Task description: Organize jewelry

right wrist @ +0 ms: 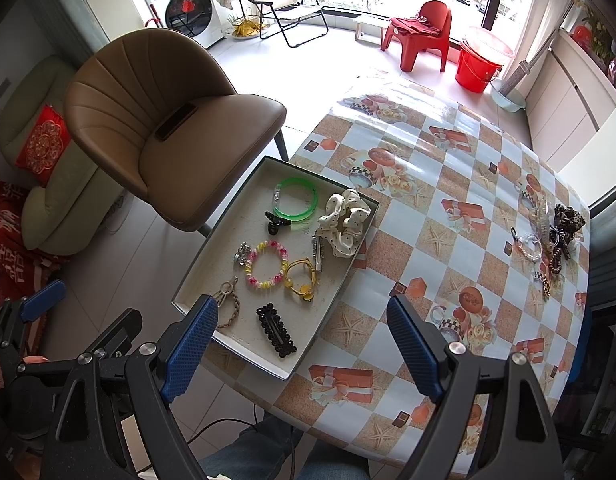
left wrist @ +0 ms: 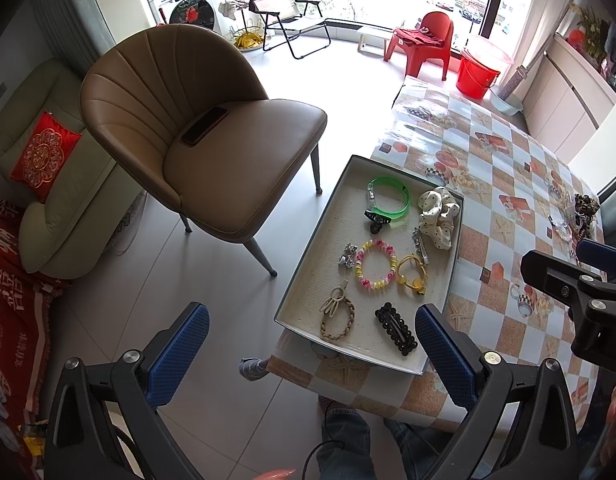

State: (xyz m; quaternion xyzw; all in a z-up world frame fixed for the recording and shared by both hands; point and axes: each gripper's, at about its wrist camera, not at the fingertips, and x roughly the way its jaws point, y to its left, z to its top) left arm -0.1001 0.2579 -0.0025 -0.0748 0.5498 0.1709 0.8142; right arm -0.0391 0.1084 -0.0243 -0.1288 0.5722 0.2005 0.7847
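A shallow white tray (left wrist: 308, 280) (right wrist: 204, 256) sits at the table's left edge. It holds a green bangle (left wrist: 389, 202) (right wrist: 296, 203), a polka-dot scrunchie (left wrist: 437, 214) (right wrist: 345, 216), a pink-yellow bead bracelet (left wrist: 375, 264) (right wrist: 266, 264), a yellow hair tie (right wrist: 302, 278), a braided band (left wrist: 337, 316) and a black hair clip (left wrist: 395, 328) (right wrist: 276, 330). A pile of loose jewelry (right wrist: 551, 240) (left wrist: 575, 216) lies at the table's right edge. My left gripper (left wrist: 311, 356) is open and empty, near the tray's near corner. My right gripper (right wrist: 304, 344) is open and empty, above the tray's near edge.
The table (right wrist: 447, 208) has a checkered orange and white cloth. A brown chair (left wrist: 212, 136) with a phone on its seat stands left of the tray. A pale sofa with a red cushion (left wrist: 44, 156) is further left. My knees are under the table's near edge.
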